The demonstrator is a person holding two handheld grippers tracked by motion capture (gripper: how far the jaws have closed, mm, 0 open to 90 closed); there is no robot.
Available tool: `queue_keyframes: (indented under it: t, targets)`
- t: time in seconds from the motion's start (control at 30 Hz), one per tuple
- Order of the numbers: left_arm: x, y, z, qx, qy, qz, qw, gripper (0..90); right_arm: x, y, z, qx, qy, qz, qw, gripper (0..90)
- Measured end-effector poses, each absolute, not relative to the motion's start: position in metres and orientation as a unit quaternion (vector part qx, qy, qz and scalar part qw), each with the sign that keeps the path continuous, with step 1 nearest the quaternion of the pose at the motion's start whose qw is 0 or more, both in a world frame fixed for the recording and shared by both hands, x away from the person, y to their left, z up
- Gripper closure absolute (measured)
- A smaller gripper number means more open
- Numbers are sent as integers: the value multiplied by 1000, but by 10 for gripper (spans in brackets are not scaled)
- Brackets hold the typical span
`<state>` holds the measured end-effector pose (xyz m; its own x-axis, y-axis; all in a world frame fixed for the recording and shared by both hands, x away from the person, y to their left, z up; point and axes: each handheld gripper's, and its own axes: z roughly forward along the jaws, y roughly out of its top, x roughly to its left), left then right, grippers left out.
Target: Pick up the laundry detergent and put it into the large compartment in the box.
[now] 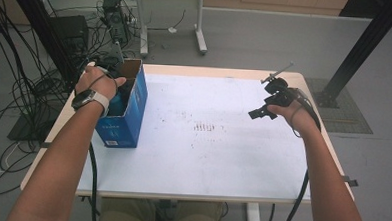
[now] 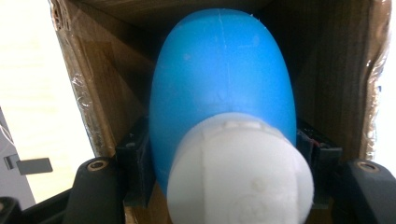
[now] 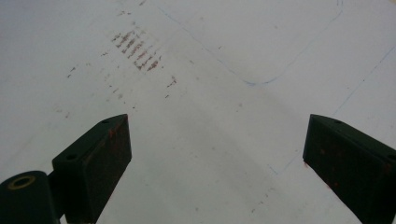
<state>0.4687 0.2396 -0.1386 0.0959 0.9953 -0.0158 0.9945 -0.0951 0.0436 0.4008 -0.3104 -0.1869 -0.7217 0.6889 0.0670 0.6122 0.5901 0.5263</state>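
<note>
A blue cardboard box (image 1: 126,120) stands open-topped at the table's left edge. My left gripper (image 2: 229,165) reaches down into it, and its black pads (image 2: 137,168) press on both sides of a blue bottle (image 2: 224,70) with a white cap (image 2: 240,177). The box's brown inner walls (image 2: 107,74) surround the bottle. From above, the left hand (image 1: 97,83) covers most of that gripper. My right gripper (image 1: 264,109) hovers over the white table sheet (image 1: 207,151) at the right, jaws wide apart (image 3: 215,154) with nothing between them.
Brown smudges (image 1: 206,127) mark the middle of the sheet. Tangled cables (image 1: 20,88) and black equipment lie on the floor to the left. A second table's legs (image 1: 200,30) stand beyond, and a black post (image 1: 362,47) rises at the far right.
</note>
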Motion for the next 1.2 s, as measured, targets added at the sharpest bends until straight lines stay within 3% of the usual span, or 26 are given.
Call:
queue_keyframes:
  t: [0.47, 1.2]
  targets:
    - [468, 238, -139, 742, 670, 10, 25, 291, 400, -311, -186, 367, 889, 266, 73, 78]
    - [461, 245, -134, 748, 662, 9, 45, 280, 400, -308, -185, 363, 891, 264, 71, 81]
